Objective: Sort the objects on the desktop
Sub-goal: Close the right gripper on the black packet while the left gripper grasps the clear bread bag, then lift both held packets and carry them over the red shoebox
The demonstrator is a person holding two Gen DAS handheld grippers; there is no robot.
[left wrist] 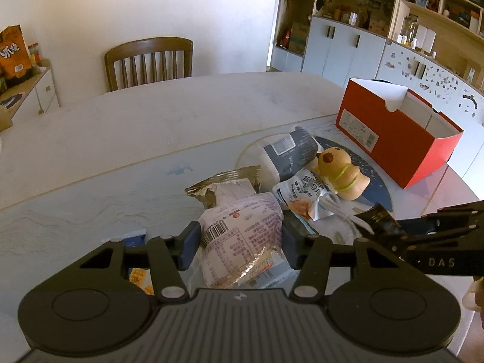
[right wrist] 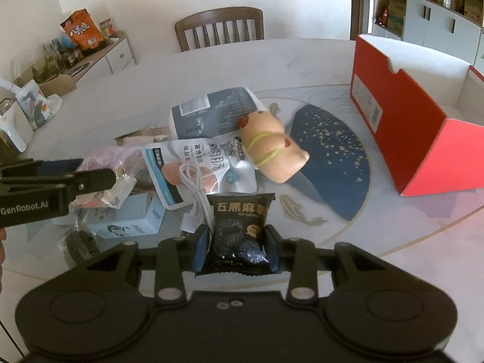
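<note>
My left claw (left wrist: pixel 239 242) grips the purple packet (left wrist: pixel 242 230); my right claw (right wrist: pixel 237 243) grips the black packet (right wrist: pixel 239 230). The red box (right wrist: pixel 402 139) lies ahead-right, nearer my right hand.

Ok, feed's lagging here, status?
Left gripper shut on purple-print packet. Right gripper shut on black snack packet. Red box open, path clear.

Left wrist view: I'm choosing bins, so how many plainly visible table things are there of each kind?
Snack packets: 5 (purple packet, gold packet, grey packet, white pouch, black packet)
Toy: 1
Cable: 1
Red box: 1
Total: 8, excluding part-hidden bits beneath the left gripper.
</note>
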